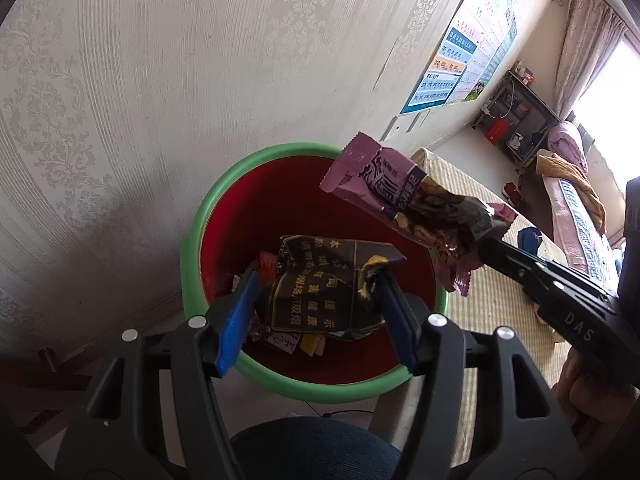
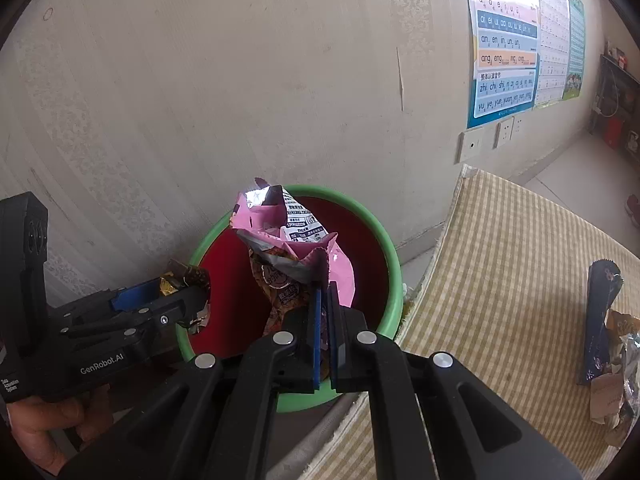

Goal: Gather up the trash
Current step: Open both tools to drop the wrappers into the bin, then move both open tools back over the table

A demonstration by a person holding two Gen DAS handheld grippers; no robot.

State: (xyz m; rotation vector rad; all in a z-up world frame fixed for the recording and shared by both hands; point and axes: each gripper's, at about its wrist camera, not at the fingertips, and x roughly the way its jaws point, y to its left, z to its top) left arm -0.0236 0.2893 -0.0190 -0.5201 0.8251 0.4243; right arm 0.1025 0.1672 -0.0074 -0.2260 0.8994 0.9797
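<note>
A bin with a green rim (image 1: 208, 208) and a red inside stands against the wall. My left gripper (image 1: 320, 280) is over its mouth, blue pads shut on a crumpled black pack with gold print (image 1: 316, 304). From the right comes my right gripper (image 1: 486, 245), holding a pink snack bag (image 1: 384, 188) above the bin's far right edge. In the right wrist view the right gripper (image 2: 325, 290) is shut on the pink bag (image 2: 296, 240) over the bin (image 2: 390, 276). The left gripper (image 2: 196, 292) with the black pack (image 2: 188, 274) is at the bin's left rim.
Small wrappers (image 1: 288, 340) lie at the bin's bottom. A yellow striped mat (image 2: 500, 280) spreads to the right of the bin, with a dark blue wrapper (image 2: 600, 320) and other packets on it. A blue chair seat (image 1: 312, 448) is below the bin. Wall sockets (image 2: 472, 146) are nearby.
</note>
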